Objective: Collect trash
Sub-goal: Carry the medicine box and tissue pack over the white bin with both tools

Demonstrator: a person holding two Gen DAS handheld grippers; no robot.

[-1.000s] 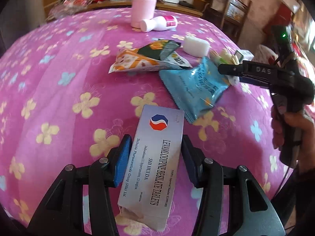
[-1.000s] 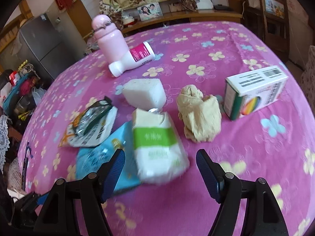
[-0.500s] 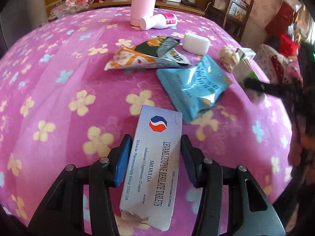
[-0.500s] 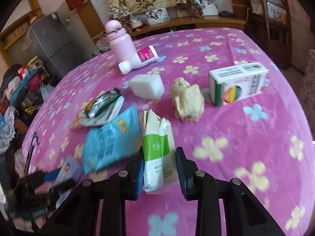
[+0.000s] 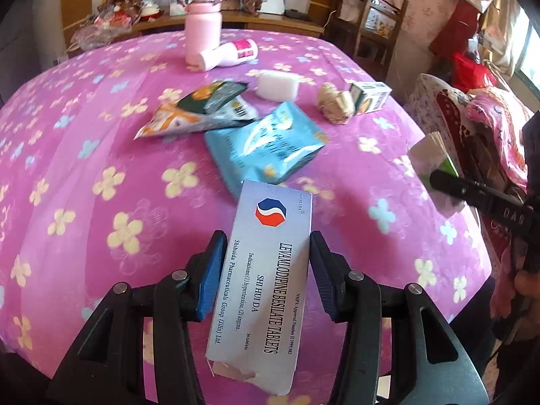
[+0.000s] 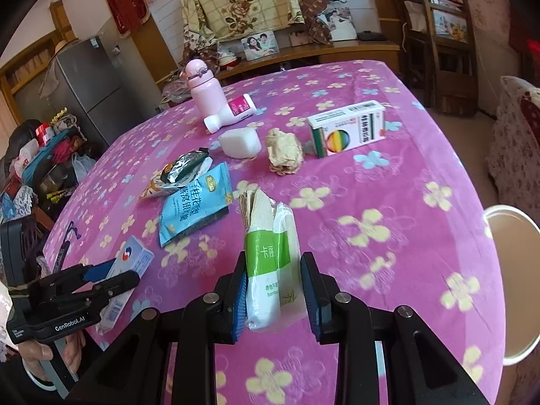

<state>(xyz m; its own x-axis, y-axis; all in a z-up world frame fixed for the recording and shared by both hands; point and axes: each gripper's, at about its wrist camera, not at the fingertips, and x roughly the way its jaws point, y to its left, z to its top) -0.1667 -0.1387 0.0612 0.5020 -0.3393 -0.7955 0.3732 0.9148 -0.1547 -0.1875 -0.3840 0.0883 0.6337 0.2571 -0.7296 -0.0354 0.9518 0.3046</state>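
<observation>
Left wrist view. Your left gripper [image 5: 268, 263] is clamped on the tablet box [image 5: 266, 280]: both blue pads press its long sides, and the box runs from 6 o'clock up toward the centre, lifted off the pink floral tablecloth [image 5: 101, 155]. Box is pale blue-white, with a red-and-blue octagon logo near its far end and "LEVAMLODIPINE BESILATE TABLETS" printed lengthwise; its near flap is torn open. At 12 o'clock from the box tip lies a blue snack pouch [image 5: 266, 145], shiny and crumpled. An orange-and-green wrapper [image 5: 199, 111] lies at 11 o'clock, a white block [image 5: 277, 85] and a crumpled brown paper wad [image 5: 335, 108] beyond. At 3 o'clock your right gripper [image 5: 438, 177] enters, carrying a tissue pack [image 5: 435, 158] off the table's edge.

Right wrist view. Your right gripper [image 6: 272, 287] is closed on the tissue pack [image 6: 270, 256]; the pads squeeze its lower half and it stands up toward 12 o'clock. Clear wrap, green band, beige tissues fanning out of the open top. A white cup [image 6: 513, 283] sits at 3 o'clock, past the table edge. At 9 o'clock your left gripper [image 6: 111, 273] holds the tablet box [image 6: 130, 266]. A rainbow-print carton [image 6: 347, 128] lies at 1 o'clock, well apart.
</observation>
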